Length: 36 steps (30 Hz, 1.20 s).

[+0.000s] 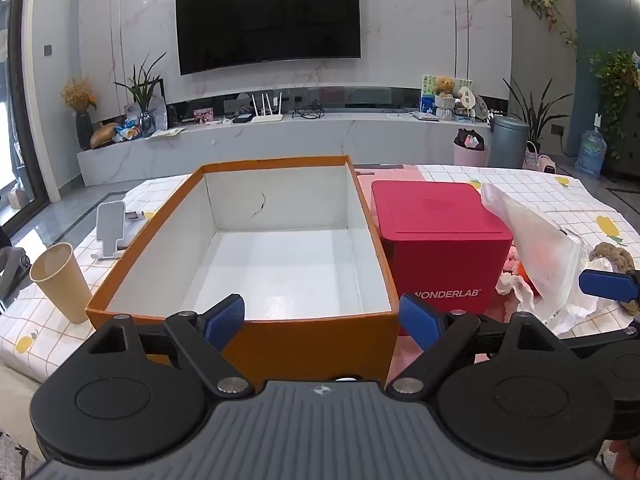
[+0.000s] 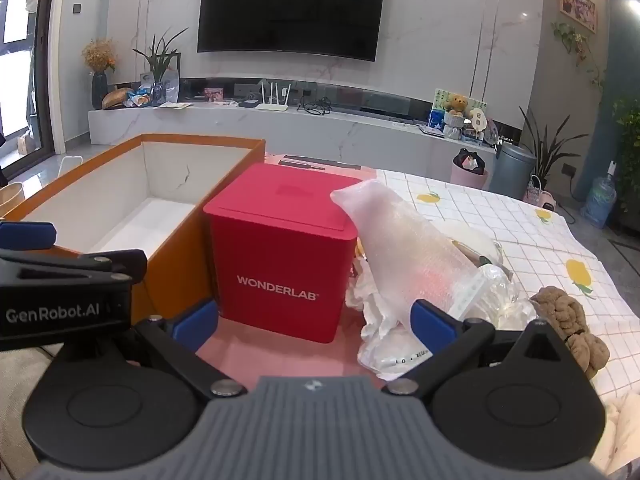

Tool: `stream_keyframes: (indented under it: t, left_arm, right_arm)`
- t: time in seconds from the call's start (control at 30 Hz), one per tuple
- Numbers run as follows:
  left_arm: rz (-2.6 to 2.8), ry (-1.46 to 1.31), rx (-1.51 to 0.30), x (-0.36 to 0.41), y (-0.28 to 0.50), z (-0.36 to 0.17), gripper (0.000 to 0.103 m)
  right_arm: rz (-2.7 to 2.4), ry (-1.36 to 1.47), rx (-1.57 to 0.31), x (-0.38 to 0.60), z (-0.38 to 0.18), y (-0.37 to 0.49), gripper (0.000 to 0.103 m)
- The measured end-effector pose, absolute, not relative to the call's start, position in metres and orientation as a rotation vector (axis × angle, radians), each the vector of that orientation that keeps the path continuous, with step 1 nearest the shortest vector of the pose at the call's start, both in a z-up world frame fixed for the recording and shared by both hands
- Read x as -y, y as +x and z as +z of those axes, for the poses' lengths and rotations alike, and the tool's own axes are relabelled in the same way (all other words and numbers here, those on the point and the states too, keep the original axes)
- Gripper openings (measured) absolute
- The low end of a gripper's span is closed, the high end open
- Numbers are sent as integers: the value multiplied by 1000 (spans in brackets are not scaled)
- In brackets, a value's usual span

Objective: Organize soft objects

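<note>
Left hand-held gripper [image 1: 322,320] spread wide, blue pads clear of everything, nothing between them, hovering at the near wall of the big orange cardboard box with white lining [image 1: 280,344]. Bare white floor inside that box. Tan paper cup [image 1: 60,280] at nine o'clock of the box, standing on the checked lemon-print cloth covering the tabletop [image 1: 560,196]. White phone stand [image 1: 110,228] just behind the cup, around ten o'clock.

Over at three o'clock of the orange box, touching or nearly so: red lidded cube box printed WONDERLAB [image 2: 280,256], upright, lid on.

Right hand-held gripper [image 2: 316,326] also gaping wide, empty, aimed at the gap between red cube and soft pile. Soft things heaped at three o'clock of the red cube: translucent bubble-wrap pouch [image 2: 408,256] leaning tilted against the cube's upper edge, crumpled white paper wrapping [image 2: 376,320] beneath it, clear plastic bag [image 2: 504,296] alongside. Brown knobbly plush bundle [image 2: 568,320] further out at four o'clock, lying on the cloth just beside the plastic. All soft items outside the orange box.

Black wall-mounted television [image 2: 290,8] at twelve o'clock, far back.
</note>
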<state>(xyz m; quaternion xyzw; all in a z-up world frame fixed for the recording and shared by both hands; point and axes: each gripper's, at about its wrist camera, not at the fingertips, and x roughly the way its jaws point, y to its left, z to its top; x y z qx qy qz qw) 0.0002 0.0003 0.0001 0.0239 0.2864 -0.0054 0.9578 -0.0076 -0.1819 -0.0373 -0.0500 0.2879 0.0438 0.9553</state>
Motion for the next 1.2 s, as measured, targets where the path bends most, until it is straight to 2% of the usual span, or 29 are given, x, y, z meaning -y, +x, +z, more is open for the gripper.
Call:
stream_keyframes:
  t: [1.2]
  left_arm:
    - [-17,54,-586,0,0,-3,102]
  right_arm:
    - [81,-84,-605,183,-40,-7,100]
